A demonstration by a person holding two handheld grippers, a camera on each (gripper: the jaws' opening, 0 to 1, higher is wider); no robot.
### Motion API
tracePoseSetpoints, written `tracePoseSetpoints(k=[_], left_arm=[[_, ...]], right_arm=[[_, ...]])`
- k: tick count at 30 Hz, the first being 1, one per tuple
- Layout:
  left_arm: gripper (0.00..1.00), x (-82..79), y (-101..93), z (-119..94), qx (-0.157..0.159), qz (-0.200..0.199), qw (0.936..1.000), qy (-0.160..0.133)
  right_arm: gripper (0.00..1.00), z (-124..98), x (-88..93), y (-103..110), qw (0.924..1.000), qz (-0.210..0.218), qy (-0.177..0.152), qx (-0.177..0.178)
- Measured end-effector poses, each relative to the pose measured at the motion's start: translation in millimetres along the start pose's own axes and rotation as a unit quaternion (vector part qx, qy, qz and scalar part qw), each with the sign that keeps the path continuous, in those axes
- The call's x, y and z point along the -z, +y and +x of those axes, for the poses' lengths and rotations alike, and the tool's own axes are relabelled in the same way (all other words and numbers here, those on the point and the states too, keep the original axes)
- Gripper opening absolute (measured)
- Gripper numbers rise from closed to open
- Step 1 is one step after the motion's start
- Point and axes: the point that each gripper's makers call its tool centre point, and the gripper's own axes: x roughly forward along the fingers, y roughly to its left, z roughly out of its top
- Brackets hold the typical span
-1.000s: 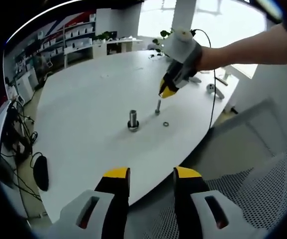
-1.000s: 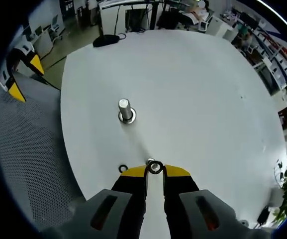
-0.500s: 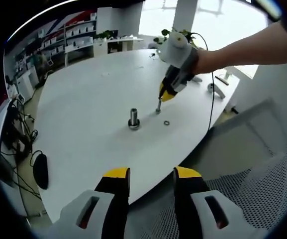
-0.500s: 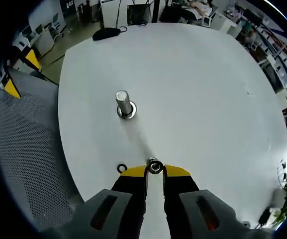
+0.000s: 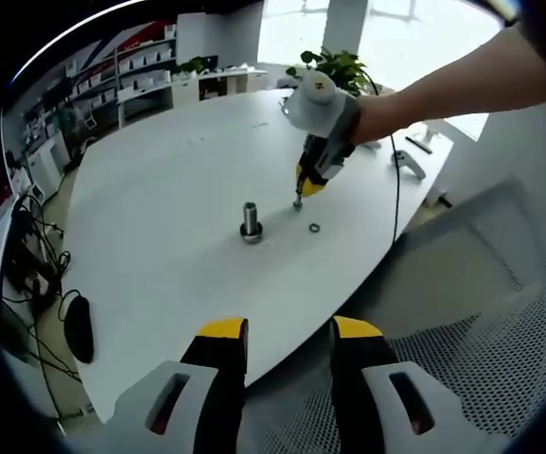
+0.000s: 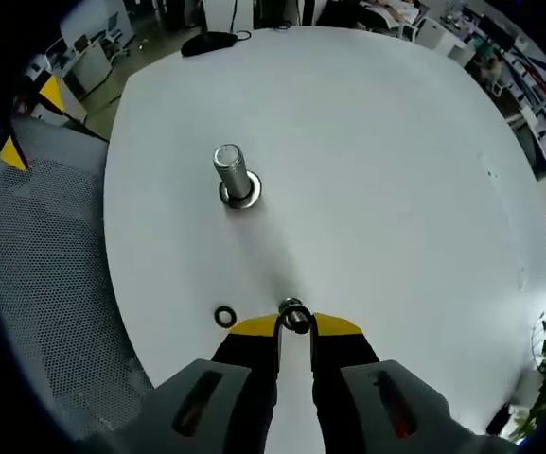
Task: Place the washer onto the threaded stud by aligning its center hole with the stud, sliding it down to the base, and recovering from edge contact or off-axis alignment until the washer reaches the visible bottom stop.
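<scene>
A thin threaded stud [image 5: 297, 201] stands upright on the white table [image 5: 159, 180]. My right gripper [image 5: 303, 187], held by a person's hand, hangs right over its top. In the right gripper view the jaws are shut on a small metal washer [image 6: 294, 316] at the right gripper's [image 6: 294, 327] tips; the thin stud is hidden beneath it. A thicker stud [image 5: 251, 219] [image 6: 233, 175] stands nearby with a ring at its base. A loose washer [image 5: 314, 227] [image 6: 224, 316] lies flat beside the thin stud. My left gripper [image 5: 287, 333] is open, back from the table edge, holding nothing.
A white mesh chair [image 5: 471, 350] [image 6: 55, 284] sits against the table's near edge. Small items [image 5: 401, 163] lie at the table's far right edge, near a cable [image 5: 393, 203]. A black mouse [image 5: 78, 327] and cables lie off to the left, a plant [image 5: 334, 66] behind.
My right gripper has come down and slightly left toward the thin stud's top, nearer the table. The left gripper has stayed put.
</scene>
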Motion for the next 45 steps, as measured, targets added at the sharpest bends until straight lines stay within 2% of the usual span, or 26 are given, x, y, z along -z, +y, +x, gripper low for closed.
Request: tracePoseSetpoints(k=[8, 18, 32, 38, 45], left_arm=[[0.33, 0.2, 2.0, -1, -0.005, -0.003, 1.0, 0.0], [0.33, 0.5, 3.7, -2, -0.011, -0.003, 0.9999, -0.001], [0.33, -1.9, 4.6, -3, -0.013, -0.002, 0.9999, -0.009], [0.33, -1.8, 4.5, -3, -0.014, 0.0, 0.9999, -0.01], [0.33, -2.8, 6.8, -5, -0.018, -0.005, 0.9997, -0.014]], right_arm=[[0.14, 15, 10.8, 4, 0.9997, -0.005, 0.021, -0.007], [0.14, 17, 14.0, 2, 0.9998, 0.011, 0.011, -0.011], [0.18, 0, 35.4, 4, 0.9986, 0.046, 0.024, 0.004], [0.2, -10, 37.4, 6, 0.9985, 0.051, 0.021, 0.008], [0.2, -9, 36.8, 11, 0.9984, 0.053, 0.021, 0.004]])
